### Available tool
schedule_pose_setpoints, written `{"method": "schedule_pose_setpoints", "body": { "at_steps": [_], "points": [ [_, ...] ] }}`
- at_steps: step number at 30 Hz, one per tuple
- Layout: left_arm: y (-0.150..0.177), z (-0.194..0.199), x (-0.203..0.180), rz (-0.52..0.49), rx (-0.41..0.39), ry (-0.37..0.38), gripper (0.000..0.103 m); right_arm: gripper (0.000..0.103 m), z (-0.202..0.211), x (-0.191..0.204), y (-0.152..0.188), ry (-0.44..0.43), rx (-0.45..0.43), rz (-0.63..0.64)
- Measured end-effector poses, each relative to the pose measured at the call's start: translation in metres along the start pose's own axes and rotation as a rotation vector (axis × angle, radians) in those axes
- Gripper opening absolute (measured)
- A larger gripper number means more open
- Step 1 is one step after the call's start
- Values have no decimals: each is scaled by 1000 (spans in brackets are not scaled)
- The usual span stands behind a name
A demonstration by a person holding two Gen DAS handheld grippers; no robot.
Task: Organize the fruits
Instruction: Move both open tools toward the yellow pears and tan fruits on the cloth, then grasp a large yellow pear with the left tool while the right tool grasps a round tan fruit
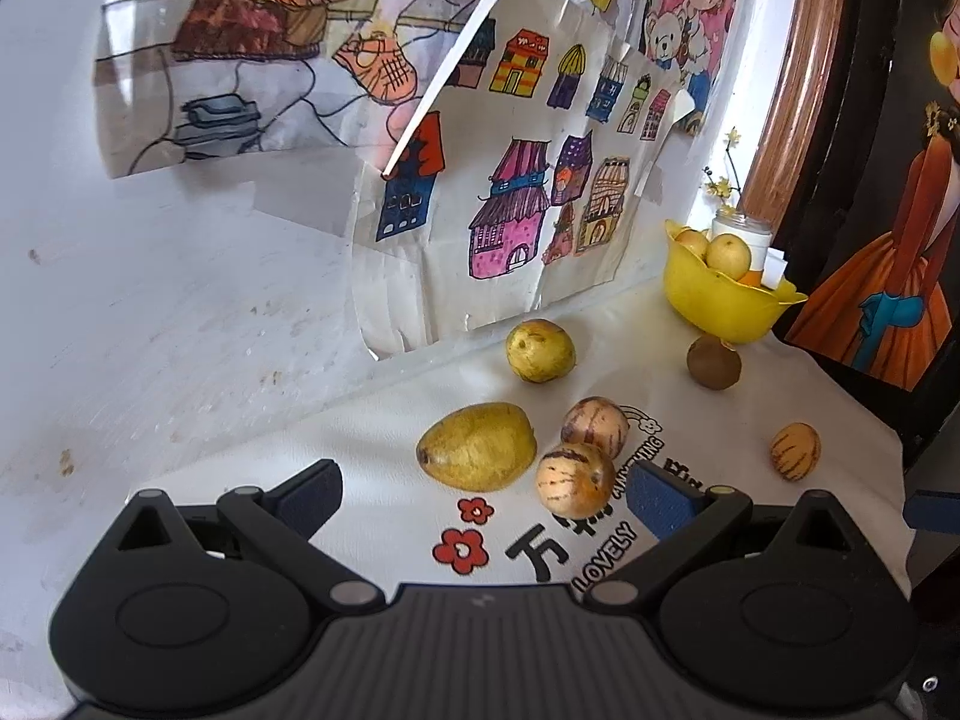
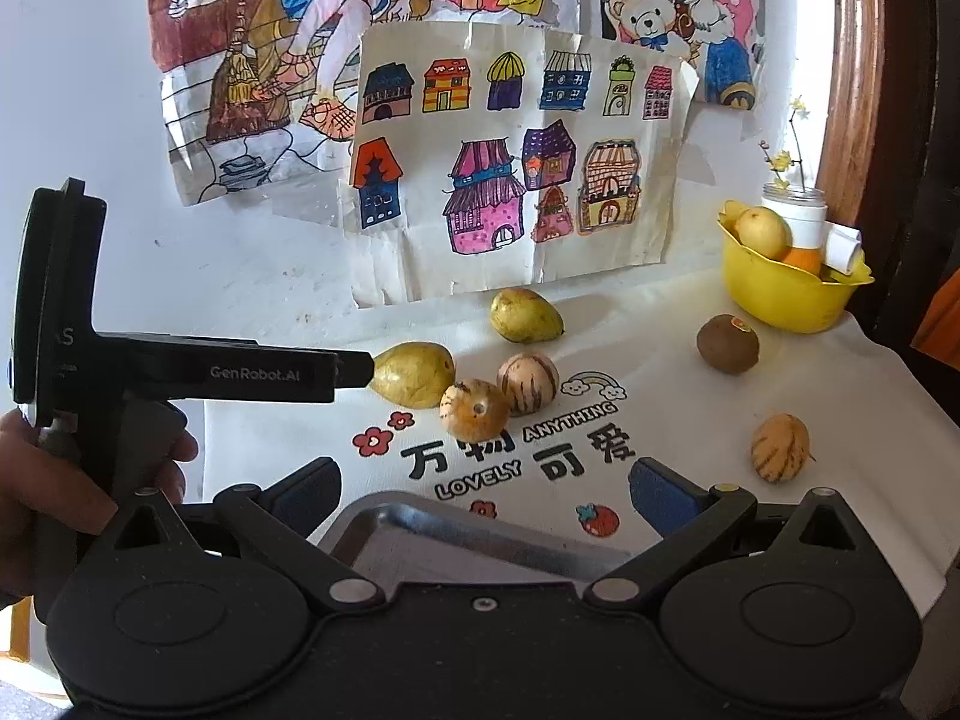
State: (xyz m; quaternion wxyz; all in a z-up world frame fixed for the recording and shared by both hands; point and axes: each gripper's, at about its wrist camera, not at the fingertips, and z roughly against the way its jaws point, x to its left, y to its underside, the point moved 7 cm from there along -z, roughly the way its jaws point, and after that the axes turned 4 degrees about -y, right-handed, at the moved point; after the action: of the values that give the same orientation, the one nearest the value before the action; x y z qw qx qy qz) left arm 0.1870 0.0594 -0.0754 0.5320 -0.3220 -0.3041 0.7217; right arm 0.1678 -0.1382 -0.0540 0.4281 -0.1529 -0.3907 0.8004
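Left wrist view: the left gripper [image 1: 483,495] is spread wide and empty, hovering low over the white printed cloth [image 1: 384,516]. The yellow pear [image 1: 477,447] lies just ahead between the finger lines, nearer the left finger; the striped melon [image 1: 575,478] sits just beside the right fingertip [image 1: 660,501], touching or nearly touching the pear, with a second striped melon [image 1: 595,427] behind it. Judged step: pick of the pear or near melon. For a clean pick the jaws are best centred on one fruit only, since the three are clustered and a neighbour is likely to be nudged and rolled. A second pear [image 1: 540,351] is near the cloth's back edge, a kiwi [image 1: 714,361] just in front of the yellow bowl [image 1: 702,300] at the back right corner, a small striped melon [image 1: 795,452] near the right edge. Fruit is already held in the bowl. Right wrist view: the right gripper [image 2: 483,495] is also spread wide and empty, held over the metal tray [image 2: 420,534] at the cloth's front edge. The left tool is seen from the side, gripped by a hand [image 2: 66,480], its tip at the yellow pear [image 2: 414,375]; contact cannot be told. The small striped melon [image 2: 780,447] lies ahead and right of the right fingertip [image 2: 660,498], apart from it. The destination, tray or bowl, cannot be told.
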Motion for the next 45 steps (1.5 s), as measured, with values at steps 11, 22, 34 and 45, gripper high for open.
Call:
{"method": "schedule_pose_setpoints", "body": {
  "at_steps": [11,22,34,45],
  "points": [
    [-7,-46,1,-7,40,-16,102,102,-42,-10,-7,-29,37,-13],
    [-14,-102,-6,32,89,-7,102,102,-79,-28,-7,-43,78,-42],
    [-9,-134,-7,33,118,-26,100,102,-110,-34,-11,-78,102,-52],
    [-6,-138,-8,46,146,-7,75,102,-113,-34,-11,-85,104,-58]
  ]
}}
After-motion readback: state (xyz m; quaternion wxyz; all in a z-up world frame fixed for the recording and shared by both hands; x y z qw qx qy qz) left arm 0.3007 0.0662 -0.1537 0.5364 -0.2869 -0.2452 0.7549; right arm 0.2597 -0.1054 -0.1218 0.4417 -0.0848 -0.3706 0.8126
